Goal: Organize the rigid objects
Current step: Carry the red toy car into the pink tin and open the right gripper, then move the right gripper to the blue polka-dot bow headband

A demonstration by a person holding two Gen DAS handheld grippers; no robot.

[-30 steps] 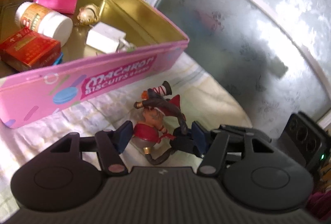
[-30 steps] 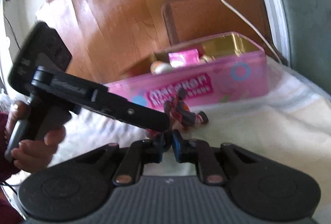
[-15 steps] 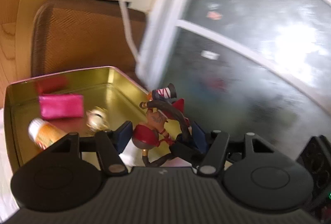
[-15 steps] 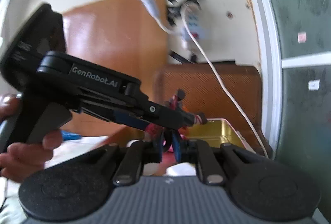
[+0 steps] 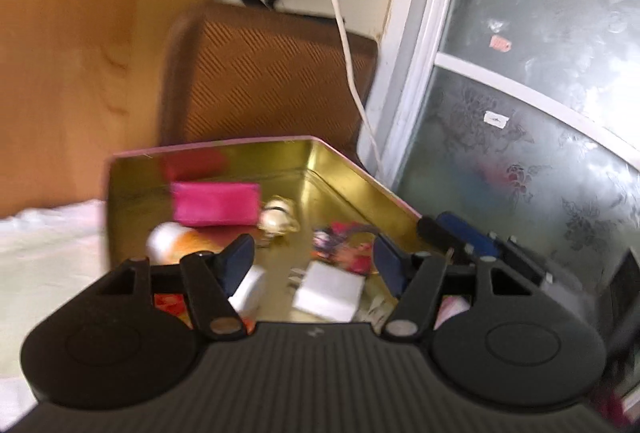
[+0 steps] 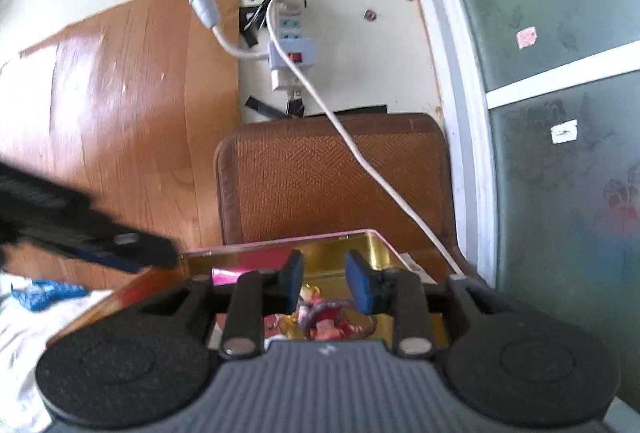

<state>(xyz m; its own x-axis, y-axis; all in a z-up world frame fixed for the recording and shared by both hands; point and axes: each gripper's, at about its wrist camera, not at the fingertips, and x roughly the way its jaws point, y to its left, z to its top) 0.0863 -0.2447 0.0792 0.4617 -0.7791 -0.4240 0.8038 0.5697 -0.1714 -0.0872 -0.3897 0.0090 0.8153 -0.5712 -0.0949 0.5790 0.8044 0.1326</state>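
A small red and black figurine (image 5: 345, 245) lies on the gold floor of the pink biscuit tin (image 5: 352, 177), just past my left gripper (image 5: 312, 253). That gripper is open, with nothing between its blue pads. In the right wrist view my right gripper (image 6: 326, 275) hovers over the tin (image 6: 360, 245); its jaws are opening. The figurine (image 6: 328, 325) lies below them, and the pads do not press on it. The right gripper's fingers (image 5: 464, 235) reach over the tin's right rim. The left gripper (image 6: 120, 245) shows as a dark blur at the left.
The tin also holds a pink pouch (image 5: 216, 203), a white bottle (image 5: 176, 243), a white charger (image 5: 328, 291) and a small pale trinket (image 5: 278, 219). Behind it stand a brown chair back (image 6: 328, 173), a white cable (image 6: 380, 173), a wooden panel and a frosted glass door (image 5: 520, 153).
The figurine was lifted off the cloth in the left gripper, carried over the tin, and now lies inside it, free of both grippers. The right jaws, shut before, have parted.
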